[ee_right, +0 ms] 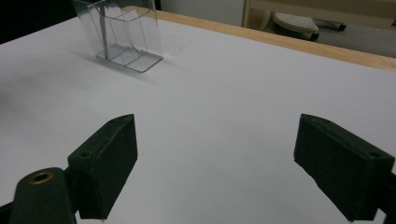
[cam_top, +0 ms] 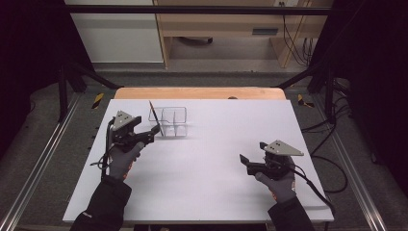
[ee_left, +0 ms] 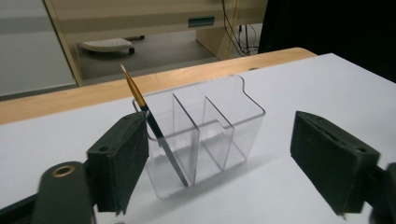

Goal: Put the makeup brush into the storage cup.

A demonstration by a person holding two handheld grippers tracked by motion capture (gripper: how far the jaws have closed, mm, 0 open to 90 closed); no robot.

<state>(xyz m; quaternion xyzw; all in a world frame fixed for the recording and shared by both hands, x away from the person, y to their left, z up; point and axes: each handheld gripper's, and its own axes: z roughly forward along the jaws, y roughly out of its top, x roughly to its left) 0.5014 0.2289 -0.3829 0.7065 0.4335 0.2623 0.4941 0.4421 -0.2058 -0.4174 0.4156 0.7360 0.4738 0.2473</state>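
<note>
Left gripper (cam_top: 155,130), jaws spread wide and holding nothing, just beside the near-left corner of a clear holder (cam_top: 169,121); seen along those jaws in the left gripper view, the holder (ee_left: 205,135) stands directly ahead, between them but untouched. No earlier picture is at hand to compare. A thin brush (ee_left: 154,126) stands in the holder's leftmost compartment, nearest this gripper's left jaw. Its long axis is steeply tilted: the dark lower end rests on the compartment floor, the golden upper end points up and away from the gripper, leaning on the rim, which props it. The wide jaws probably reflect a release, with the brush left to rest on its own. Right gripper (cam_top: 243,160), well apart to the right over the bare white table (cam_top: 211,192), jaws likewise wide and empty, the holder (ee_right: 123,35) far ahead of it; apparently idle.
</note>
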